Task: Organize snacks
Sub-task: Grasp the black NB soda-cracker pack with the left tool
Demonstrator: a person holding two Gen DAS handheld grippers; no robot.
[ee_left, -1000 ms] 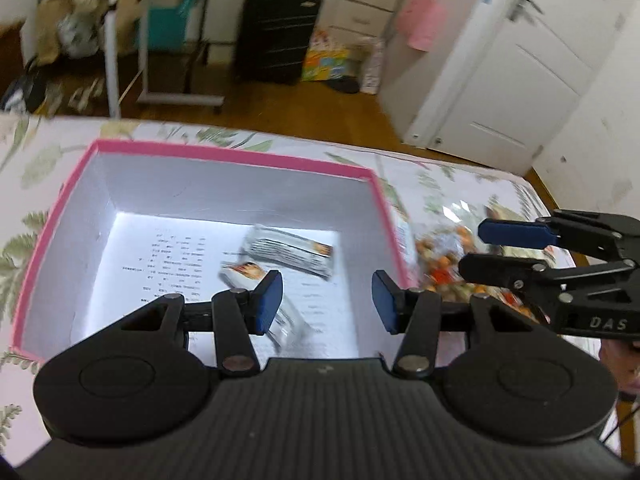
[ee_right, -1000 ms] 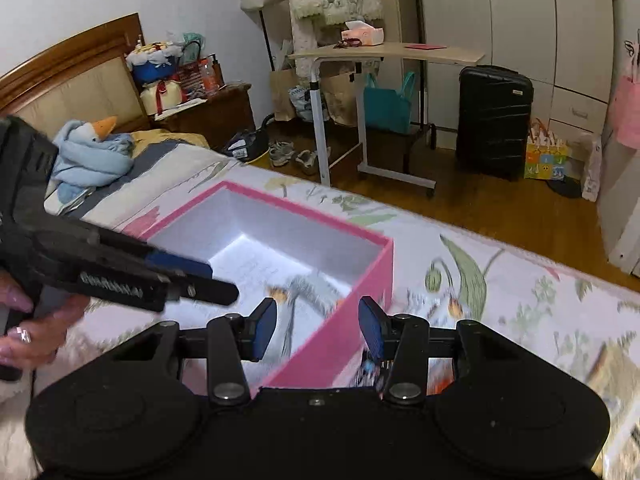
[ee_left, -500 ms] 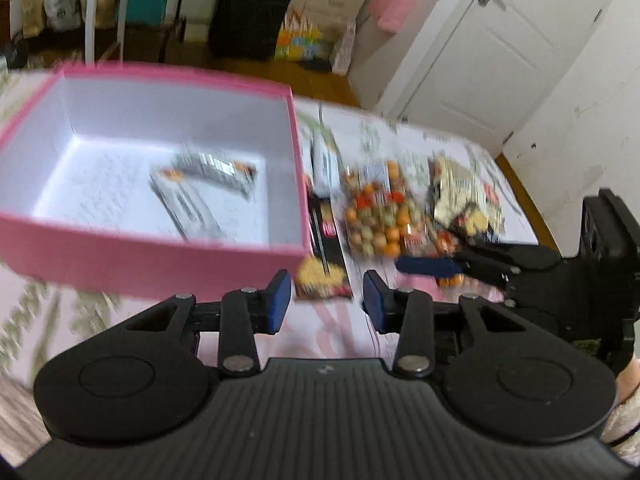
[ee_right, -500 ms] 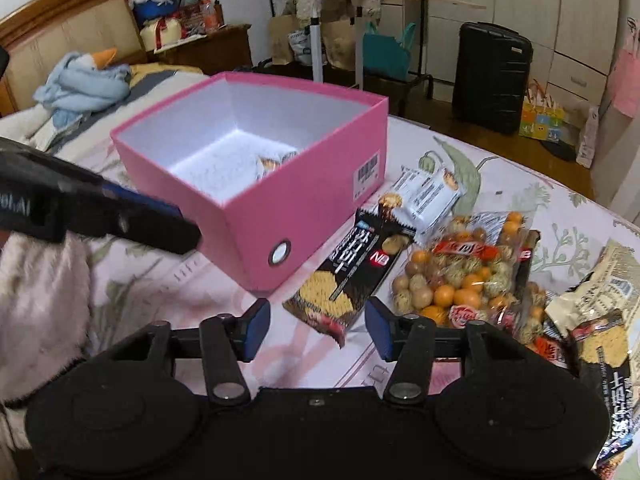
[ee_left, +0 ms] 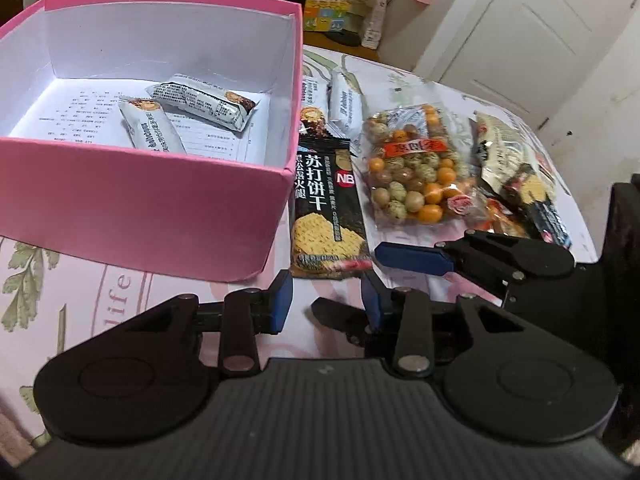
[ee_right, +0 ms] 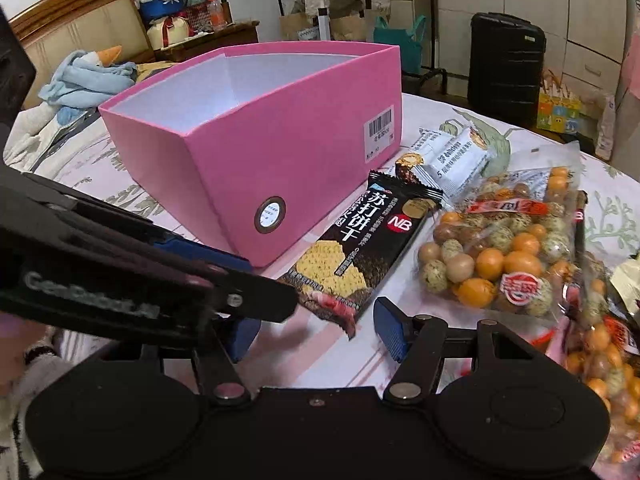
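A pink box [ee_left: 152, 208] with a white inside stands on the floral cloth and holds two white snack bars [ee_left: 200, 104]. It also shows in the right wrist view [ee_right: 280, 152]. Beside it lie a black cracker pack [ee_left: 326, 204] [ee_right: 360, 248], two white bars [ee_left: 346, 106] [ee_right: 452, 156] and a clear bag of coated nuts [ee_left: 412, 172] [ee_right: 500, 248]. My left gripper [ee_left: 326, 306] is open and empty, low over the cloth, just in front of the cracker pack. My right gripper [ee_right: 316, 332] is open and empty at the pack's near end, and its blue-tipped finger [ee_left: 412, 258] crosses the left wrist view.
More snack bags [ee_left: 516, 176] lie at the right edge of the surface. A black suitcase [ee_right: 506, 60], a folding desk and a white door [ee_left: 508, 28] stand beyond. A blue stuffed toy [ee_right: 86, 76] lies behind the box.
Both grippers have pulled back from over the box and dropped low toward the black cracker pack. Both stay open and empty.
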